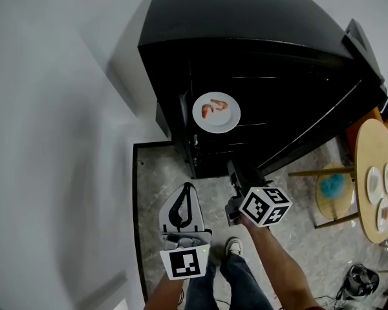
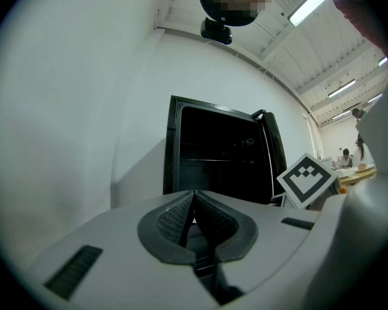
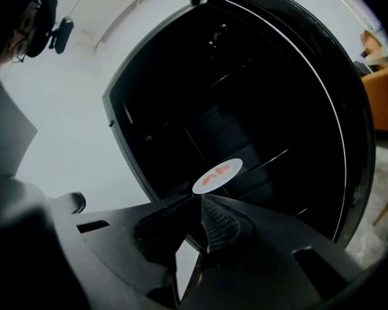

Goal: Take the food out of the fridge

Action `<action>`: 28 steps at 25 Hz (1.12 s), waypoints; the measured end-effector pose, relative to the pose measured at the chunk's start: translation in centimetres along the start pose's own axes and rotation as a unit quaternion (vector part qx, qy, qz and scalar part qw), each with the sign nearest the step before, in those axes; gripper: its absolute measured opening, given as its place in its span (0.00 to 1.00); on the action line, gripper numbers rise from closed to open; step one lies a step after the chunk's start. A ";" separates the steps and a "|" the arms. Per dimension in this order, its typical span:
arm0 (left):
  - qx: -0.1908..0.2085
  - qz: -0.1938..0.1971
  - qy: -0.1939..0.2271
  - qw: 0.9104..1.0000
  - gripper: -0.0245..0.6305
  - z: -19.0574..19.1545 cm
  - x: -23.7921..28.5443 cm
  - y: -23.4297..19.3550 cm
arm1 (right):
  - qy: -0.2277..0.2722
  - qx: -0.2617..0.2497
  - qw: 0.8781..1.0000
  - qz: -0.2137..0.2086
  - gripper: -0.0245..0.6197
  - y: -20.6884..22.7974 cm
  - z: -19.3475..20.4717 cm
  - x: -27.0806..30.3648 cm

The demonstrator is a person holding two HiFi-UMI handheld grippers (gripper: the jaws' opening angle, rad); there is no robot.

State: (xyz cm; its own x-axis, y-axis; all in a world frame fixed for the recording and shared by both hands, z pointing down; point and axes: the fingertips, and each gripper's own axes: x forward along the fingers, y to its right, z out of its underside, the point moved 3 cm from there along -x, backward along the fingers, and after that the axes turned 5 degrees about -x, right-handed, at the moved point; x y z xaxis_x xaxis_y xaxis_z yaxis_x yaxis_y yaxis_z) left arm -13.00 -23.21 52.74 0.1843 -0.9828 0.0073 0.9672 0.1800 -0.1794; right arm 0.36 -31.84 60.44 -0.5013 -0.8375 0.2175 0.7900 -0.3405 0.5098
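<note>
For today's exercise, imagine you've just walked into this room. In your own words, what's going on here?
A person stands facing an open black fridge with a gripper in each hand. A white plate of pinkish food sits on a shelf inside. The right gripper points toward the plate, jaws together and holding nothing. The left gripper is also shut and empty. The food is not yet out.

1. Head view: taken from above, steeply downward, fridge (image 1: pixel 246 37) ahead.
2. Left gripper view: aimed upward at the fridge from low, well apart.
3. Right gripper view: held nearer, tilted; plate (image 3: pixel 218 175) shared with head view.
</note>
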 end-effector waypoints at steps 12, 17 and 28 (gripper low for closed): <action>0.000 0.001 -0.002 1.000 0.06 0.3 0.0 0.0 | 0.001 0.144 0.990 -0.002 0.13 1.8 0.6 1.5; 0.000 0.003 -0.004 1.000 0.06 0.4 0.2 0.0 | 0.009 0.176 0.984 0.001 0.16 2.4 0.6 2.3; 0.001 0.002 -0.005 1.000 0.06 0.5 0.3 -0.3 | 0.015 0.288 0.958 -0.016 0.19 3.4 0.9 4.3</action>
State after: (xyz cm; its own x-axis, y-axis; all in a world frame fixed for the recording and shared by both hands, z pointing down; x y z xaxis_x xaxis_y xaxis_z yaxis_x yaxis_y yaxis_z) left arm -13.15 -23.57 53.31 0.1893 -0.9818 0.0174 0.9668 0.1832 -0.1781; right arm 0.61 -36.19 63.87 -0.5040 -0.8459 0.1746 0.4453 -0.0813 0.8917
